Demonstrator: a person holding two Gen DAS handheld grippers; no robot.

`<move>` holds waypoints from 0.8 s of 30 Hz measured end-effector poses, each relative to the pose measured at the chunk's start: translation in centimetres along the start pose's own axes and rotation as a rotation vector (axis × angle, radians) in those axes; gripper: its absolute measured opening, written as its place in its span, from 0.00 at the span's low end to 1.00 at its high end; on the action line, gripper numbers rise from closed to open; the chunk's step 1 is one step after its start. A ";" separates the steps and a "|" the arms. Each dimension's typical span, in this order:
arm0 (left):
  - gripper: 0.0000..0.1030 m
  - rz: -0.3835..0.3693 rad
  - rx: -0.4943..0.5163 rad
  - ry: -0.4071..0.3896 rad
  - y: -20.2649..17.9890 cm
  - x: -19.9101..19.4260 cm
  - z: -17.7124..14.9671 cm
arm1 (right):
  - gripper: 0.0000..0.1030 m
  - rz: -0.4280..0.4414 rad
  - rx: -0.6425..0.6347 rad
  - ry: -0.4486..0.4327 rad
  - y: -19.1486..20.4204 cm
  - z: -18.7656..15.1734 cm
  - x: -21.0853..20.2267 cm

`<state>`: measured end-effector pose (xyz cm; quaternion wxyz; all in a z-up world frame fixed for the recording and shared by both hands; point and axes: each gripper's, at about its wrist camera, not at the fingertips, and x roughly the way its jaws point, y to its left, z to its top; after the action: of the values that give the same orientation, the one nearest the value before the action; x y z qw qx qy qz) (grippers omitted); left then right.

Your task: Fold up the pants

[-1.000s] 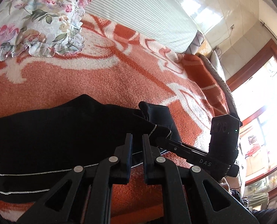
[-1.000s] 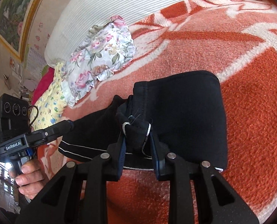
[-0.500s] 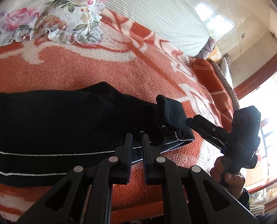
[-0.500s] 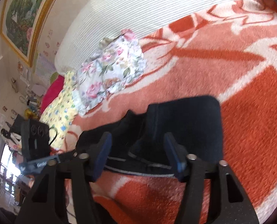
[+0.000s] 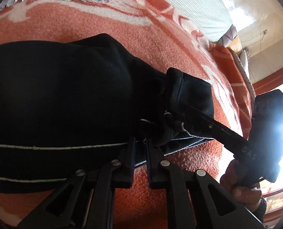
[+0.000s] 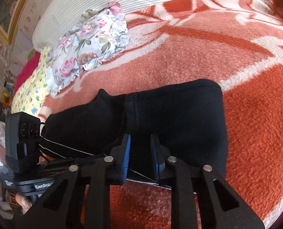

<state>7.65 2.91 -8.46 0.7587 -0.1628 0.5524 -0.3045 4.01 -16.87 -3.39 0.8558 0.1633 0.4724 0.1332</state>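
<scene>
Orange patterned blanket [image 5: 122, 38] covers the bed in the left view, where the left hand-held gripper [image 5: 140, 143] is clenched at the black pants' [image 5: 65, 95] near hem. From the right view, the right hand-held gripper [image 6: 140, 143] has just been closing, the folded pants [image 6: 179, 114] between its blue pads [image 6: 126, 156]; whether they pinch cloth, I cannot tell.

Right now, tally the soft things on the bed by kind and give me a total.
Pants: 1, the black pants
Blankets: 1, the orange and white blanket
Floral pillows: 1, the frilled pillow
Yellow printed cloths: 1, the yellow cloth beside that pillow
Pink items: 1, a pink bundle past it, kind unclear
Total: 5
</scene>
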 end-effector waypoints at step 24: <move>0.21 0.127 -0.285 -0.346 8.4 -15.2 -7.4 | 0.46 0.170 -0.237 0.076 11.9 3.3 1.9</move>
<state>-0.04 19.69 -4.62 0.8291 -0.2828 0.4607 -0.1425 6.95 -5.83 1.58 0.8361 0.0955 0.4702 0.2659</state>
